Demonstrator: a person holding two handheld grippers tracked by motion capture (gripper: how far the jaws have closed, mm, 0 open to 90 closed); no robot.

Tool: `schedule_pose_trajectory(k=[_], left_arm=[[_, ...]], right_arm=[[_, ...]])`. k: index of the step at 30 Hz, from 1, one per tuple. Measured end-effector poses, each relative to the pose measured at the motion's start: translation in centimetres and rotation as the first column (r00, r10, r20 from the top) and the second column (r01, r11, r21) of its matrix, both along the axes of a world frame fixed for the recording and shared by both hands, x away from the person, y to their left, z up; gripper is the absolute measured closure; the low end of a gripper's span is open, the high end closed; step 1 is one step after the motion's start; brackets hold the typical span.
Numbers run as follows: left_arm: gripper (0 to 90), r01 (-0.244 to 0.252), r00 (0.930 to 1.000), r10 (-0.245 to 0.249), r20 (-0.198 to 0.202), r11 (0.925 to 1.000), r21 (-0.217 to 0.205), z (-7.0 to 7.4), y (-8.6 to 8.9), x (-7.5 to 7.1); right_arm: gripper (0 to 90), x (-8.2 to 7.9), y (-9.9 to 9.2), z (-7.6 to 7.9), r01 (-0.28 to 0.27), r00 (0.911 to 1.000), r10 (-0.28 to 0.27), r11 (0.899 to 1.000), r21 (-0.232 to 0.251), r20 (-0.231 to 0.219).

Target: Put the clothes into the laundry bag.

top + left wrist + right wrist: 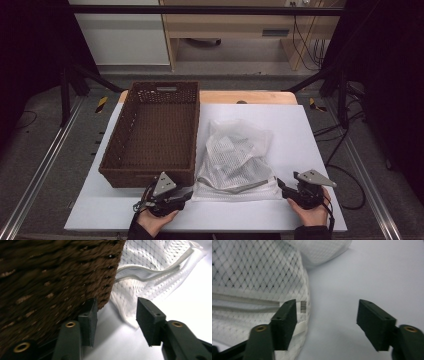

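The mesh laundry bag [236, 155] lies flat on the white tabletop [310, 135], just right of the wicker basket [155, 132] and touching or nearly touching its side. Its long axis runs away from the person, and its zippered near edge [235, 187] lies crosswise between the two hands. That edge is what the coming move turns on: each pair of tongs sits at one end of it, pointing inward.

The left tongs [186, 196] stand apart with nothing clamped. In the left gripper view the bag's near left corner [130, 300] lies just ahead and slightly to the right of them, with the basket's corner [62, 280] close beside the left jaw. The right tongs [281, 186] also stand apart. In the right gripper view the bag's near right corner [303, 307] lies just beside the left jaw rather than between the two, so no grip exists. Both hands look about equally near; the right needs a small shift toward the bag, I judge.
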State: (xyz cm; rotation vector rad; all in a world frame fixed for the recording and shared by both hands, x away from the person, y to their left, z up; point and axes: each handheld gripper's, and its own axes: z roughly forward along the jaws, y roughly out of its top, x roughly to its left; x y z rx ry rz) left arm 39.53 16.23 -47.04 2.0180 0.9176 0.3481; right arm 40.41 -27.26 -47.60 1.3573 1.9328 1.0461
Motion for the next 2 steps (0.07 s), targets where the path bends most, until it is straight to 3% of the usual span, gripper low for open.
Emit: schedule_pose_trajectory(k=[2], left_arm=[[49.1, -0.004, 1.0000, 0.004, 0.009, 1.0000, 0.000, 0.13, 0.61, -0.18]], right_arm=[[25.3, 0.01, -0.39, 0.33, 0.007, 0.9999, -0.007, 1.000, 0.016, 0.010]])
